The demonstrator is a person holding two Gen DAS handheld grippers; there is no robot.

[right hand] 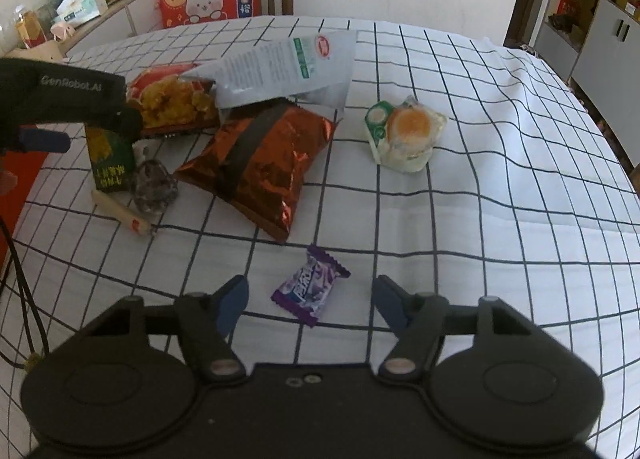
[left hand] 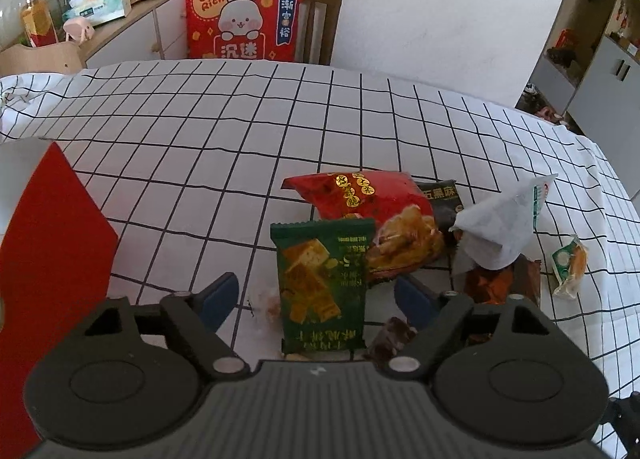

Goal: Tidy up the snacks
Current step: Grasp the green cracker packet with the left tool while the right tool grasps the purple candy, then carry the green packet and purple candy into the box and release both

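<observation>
Now the left gripper [left hand: 316, 295] sits wide open around the green snack pack [left hand: 322, 283] on the table, so a crooked squeeze could knock it flat.

Both tools share one build. The left claw [left hand: 316, 295] has two blue finger pads [left hand: 218, 299] on black linkage arms. Each arm pivots on a silver rivet behind its pad and joins a matte black body with round, disc-like housings on either side. Between the housings lies a dark grey panel ribbed with fine lines.

The right claw [right hand: 310, 297] has the same blue pads [right hand: 232, 301], black arms and silver rivets, though its centre panel is smooth and carries two small screws. Seen from the side, the left tool's black shell bears white "GenRobot.AI" lettering, and thin black cables trail beneath it.
</observation>
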